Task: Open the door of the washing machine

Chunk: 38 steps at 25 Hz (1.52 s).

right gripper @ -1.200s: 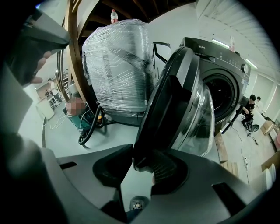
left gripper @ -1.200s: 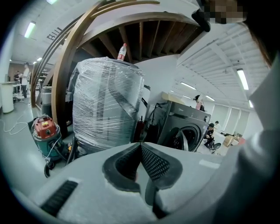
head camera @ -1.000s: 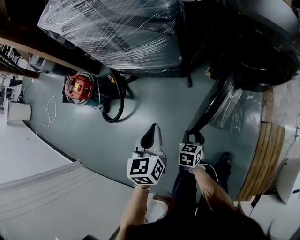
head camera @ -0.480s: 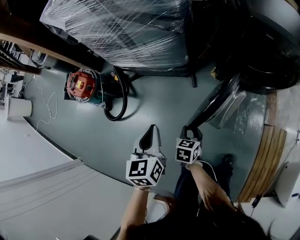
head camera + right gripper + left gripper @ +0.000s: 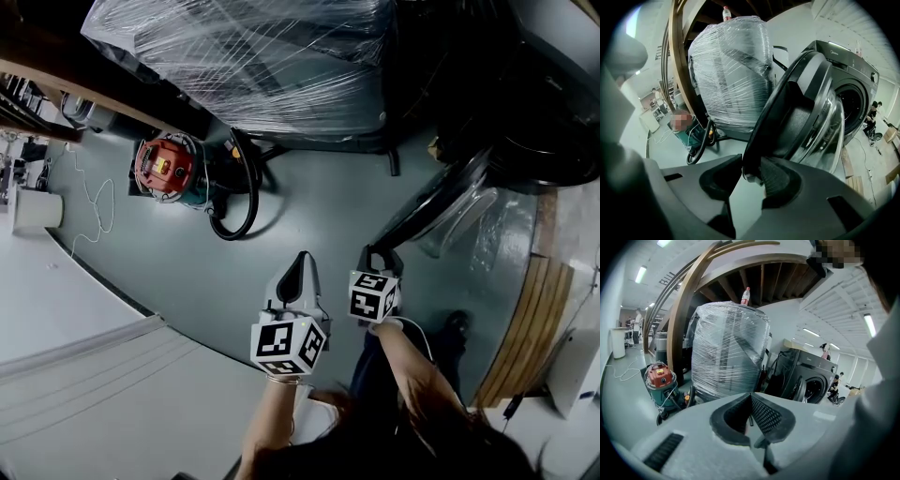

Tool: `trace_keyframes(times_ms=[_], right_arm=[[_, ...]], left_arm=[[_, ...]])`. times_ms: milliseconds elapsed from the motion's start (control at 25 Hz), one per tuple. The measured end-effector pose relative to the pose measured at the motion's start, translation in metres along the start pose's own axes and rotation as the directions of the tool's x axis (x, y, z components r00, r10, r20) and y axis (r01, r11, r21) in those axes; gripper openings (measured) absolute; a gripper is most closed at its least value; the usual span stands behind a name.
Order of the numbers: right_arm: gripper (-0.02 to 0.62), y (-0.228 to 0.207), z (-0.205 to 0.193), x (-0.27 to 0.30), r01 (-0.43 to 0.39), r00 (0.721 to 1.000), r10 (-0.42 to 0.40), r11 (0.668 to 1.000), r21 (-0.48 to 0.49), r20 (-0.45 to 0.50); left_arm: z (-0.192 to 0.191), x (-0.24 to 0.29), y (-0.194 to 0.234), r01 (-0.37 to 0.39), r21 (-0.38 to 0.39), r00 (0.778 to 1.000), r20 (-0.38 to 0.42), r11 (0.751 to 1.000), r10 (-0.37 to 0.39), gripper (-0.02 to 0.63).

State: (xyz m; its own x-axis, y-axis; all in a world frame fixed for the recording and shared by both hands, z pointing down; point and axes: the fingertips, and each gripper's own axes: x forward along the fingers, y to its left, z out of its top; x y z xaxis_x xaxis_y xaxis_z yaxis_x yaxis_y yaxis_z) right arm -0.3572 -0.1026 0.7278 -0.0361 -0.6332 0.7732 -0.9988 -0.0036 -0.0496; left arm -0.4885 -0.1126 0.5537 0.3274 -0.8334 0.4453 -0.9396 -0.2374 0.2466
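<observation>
While right gripper (image 5: 749,172) clamps door (image 5: 797,117) by edge, door stands swung well out from washing machine (image 5: 855,89). Step, by judgement: late in opening swing. Next calls for firm hold, pull along hinge arc. Left gripper (image 5: 750,399) pinched together, empty.

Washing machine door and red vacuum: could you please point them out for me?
washing machine door (image 5: 799,115): right gripper view, dark inner frame.
red vacuum (image 5: 160,167): head view, red top.

Left gripper (image 5: 750,397) closed, right gripper (image 5: 751,165) clamped on door (image 5: 797,117).
</observation>
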Motion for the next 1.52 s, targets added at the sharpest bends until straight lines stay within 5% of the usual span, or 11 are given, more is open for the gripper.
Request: trace_keyframes(times_ms=[1520], right_arm=[[0.089,0.054,0.070,0.064,-0.081,0.997,0.080,0.985,-0.154,-0.012]], left_arm=[[0.032,0.029,0.068,-0.151,-0.113,0.985,0.062,0.982,0.159,0.014]])
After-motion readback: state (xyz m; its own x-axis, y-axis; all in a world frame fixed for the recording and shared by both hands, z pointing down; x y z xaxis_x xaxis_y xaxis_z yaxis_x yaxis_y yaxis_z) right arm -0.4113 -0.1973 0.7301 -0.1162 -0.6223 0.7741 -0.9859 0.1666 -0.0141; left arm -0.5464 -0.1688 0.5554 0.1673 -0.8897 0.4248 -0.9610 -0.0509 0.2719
